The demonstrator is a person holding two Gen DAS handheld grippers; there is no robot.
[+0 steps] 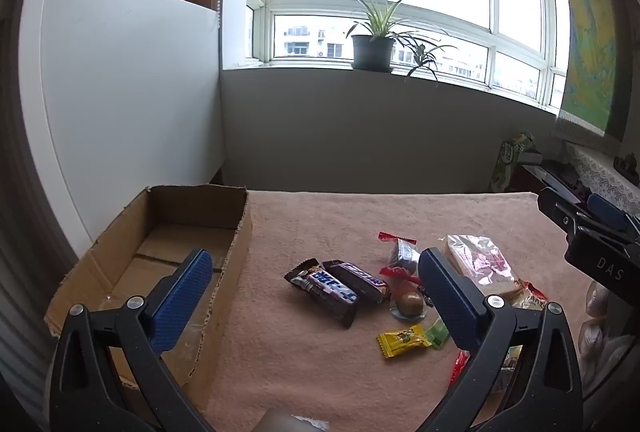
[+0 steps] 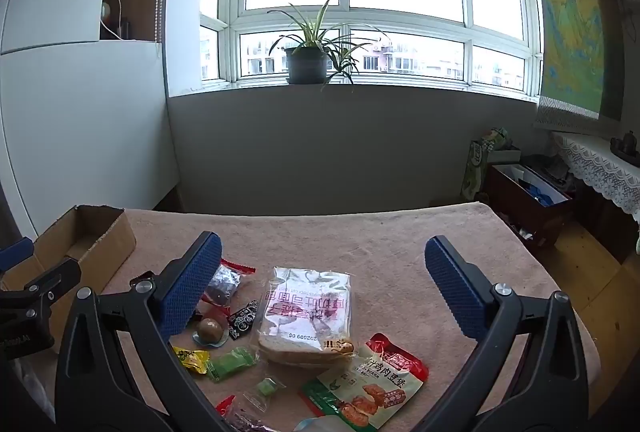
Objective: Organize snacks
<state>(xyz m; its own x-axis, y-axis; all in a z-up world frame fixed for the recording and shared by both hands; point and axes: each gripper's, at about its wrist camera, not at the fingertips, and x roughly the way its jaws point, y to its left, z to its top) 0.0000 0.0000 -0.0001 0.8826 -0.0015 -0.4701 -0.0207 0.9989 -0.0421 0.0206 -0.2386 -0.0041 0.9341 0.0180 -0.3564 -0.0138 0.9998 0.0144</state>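
Both grippers hang above the table with nothing between their fingers. The left gripper (image 1: 316, 288) has its fingers spread wide; between and just beyond the tips lie two chocolate bars (image 1: 340, 284) side by side, touching along their long edges. The cardboard box (image 1: 168, 232), empty as far as the pictures show, sits behind and beyond the left finger, its near wall right beside that pad. The right gripper (image 2: 324, 288) is equally wide open, and the bag of sliced bread (image 2: 308, 312) lies flat between its fingers, nearer the left one, with small candies (image 2: 232, 362) crowding that finger's base and a chicken snack pouch (image 2: 368, 384) below the bread.

The step seems to be a first pick. The left gripper would do well to straddle one bar across its narrow width, clear of its neighbour. Bread crushes easily, so the right fingers should close gently on the bag's edges.
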